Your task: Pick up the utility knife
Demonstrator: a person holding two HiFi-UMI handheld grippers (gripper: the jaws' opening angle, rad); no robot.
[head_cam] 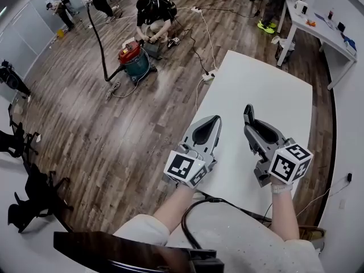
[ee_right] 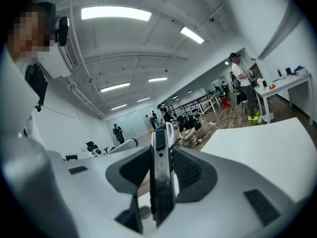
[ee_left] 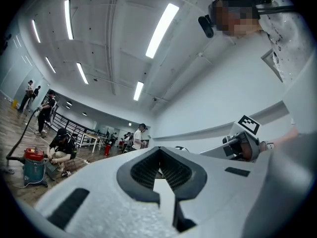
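The left gripper (head_cam: 215, 118) and right gripper (head_cam: 248, 109) are grey, each with a black-and-white square-marked cube (head_cam: 185, 168). A black cable (head_cam: 190, 220) lies on pale clothes (head_cam: 244, 249).

No word, number or brand name can be read in any view. The only printed signs are black-and-white square markers, one set on the cube (head_cam: 185, 169) of the left hand-held gripper (head_cam: 214, 121) and one on the cube (head_cam: 290, 162) of the right hand-held gripper (head_cam: 249, 114). They are block patterns, not lettering
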